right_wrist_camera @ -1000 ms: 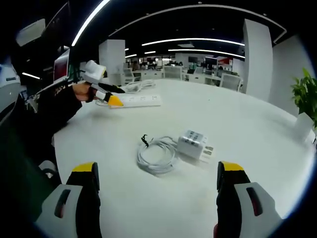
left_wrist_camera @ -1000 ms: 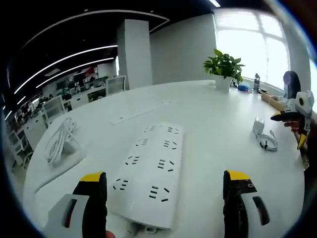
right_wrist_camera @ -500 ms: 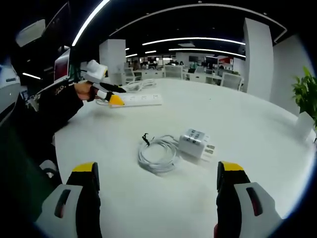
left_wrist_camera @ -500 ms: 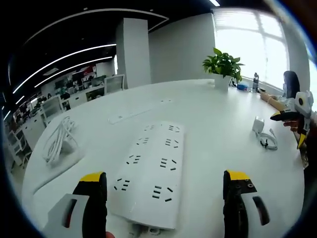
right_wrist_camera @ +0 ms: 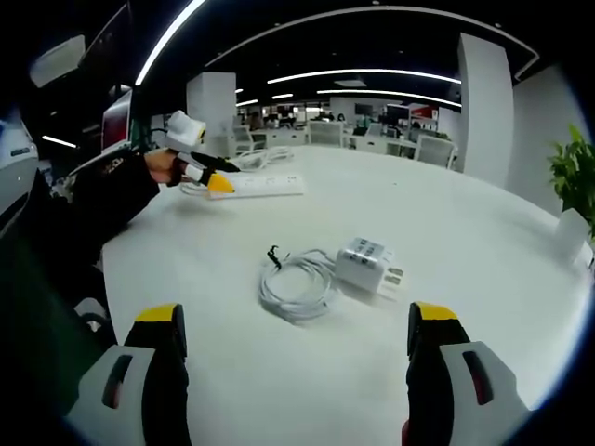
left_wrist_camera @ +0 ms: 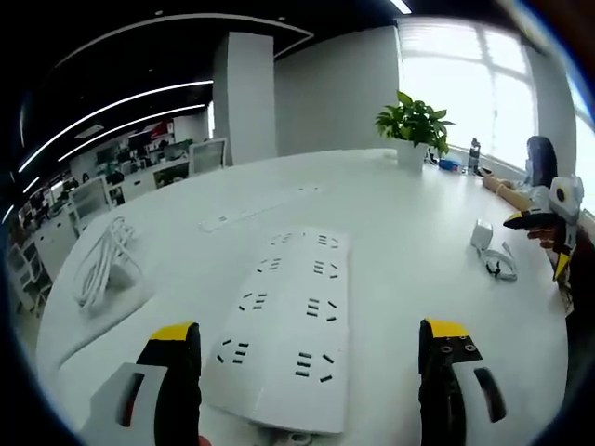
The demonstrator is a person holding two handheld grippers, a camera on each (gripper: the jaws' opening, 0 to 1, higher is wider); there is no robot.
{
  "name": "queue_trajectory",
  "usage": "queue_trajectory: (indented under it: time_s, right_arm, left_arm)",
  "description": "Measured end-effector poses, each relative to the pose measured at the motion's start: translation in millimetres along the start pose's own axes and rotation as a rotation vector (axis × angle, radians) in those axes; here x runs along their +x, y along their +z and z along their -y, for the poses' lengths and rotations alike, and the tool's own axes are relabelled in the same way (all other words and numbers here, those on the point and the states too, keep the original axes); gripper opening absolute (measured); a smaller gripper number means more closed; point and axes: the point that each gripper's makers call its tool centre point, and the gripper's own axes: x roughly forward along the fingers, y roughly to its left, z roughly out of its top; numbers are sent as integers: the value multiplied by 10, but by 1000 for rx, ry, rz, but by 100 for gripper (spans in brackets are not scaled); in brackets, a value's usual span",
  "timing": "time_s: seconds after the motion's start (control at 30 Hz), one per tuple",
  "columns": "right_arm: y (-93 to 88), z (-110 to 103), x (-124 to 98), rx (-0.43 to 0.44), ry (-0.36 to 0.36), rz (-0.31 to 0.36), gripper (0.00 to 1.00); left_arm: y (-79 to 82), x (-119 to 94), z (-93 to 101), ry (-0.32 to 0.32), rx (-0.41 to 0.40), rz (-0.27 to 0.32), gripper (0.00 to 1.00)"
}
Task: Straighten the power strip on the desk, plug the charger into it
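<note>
A wide white power strip (left_wrist_camera: 284, 321) with several sockets lies on the white desk (left_wrist_camera: 400, 232), slanting away between my left gripper's (left_wrist_camera: 307, 372) open jaws. Its coiled white cord (left_wrist_camera: 104, 265) rests at the left. In the right gripper view the same strip (right_wrist_camera: 265, 186) lies far off, with the left gripper (right_wrist_camera: 200, 167) over its near end. A white charger (right_wrist_camera: 367, 263) with prongs lies beside its coiled white cable (right_wrist_camera: 297, 286), ahead of my open right gripper (right_wrist_camera: 290, 372). The charger (left_wrist_camera: 482, 237) and the right gripper (left_wrist_camera: 548, 218) also appear at the right of the left gripper view.
A slim white strip (left_wrist_camera: 244, 215) lies further back on the desk. A potted plant (left_wrist_camera: 412, 125) stands at the far edge near a bottle (left_wrist_camera: 474, 153). A person's dark sleeve (right_wrist_camera: 102, 200) reaches in from the left. Office desks and chairs stand beyond.
The left gripper view has shifted slightly, so the power strip sits a little more to the right between the jaws. In the right gripper view the left gripper rose a little.
</note>
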Motion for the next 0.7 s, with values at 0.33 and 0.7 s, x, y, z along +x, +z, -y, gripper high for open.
queue_trajectory:
  time_s: [0.33,0.7]
  right_arm:
    - [-2,-3,0,-4,0,2,99]
    - [-11,-3,-21,2,0,18,99]
  left_arm:
    - [25,11,-39,-21,9,-18,100]
    - [39,55,-41,-42,12,-33,100]
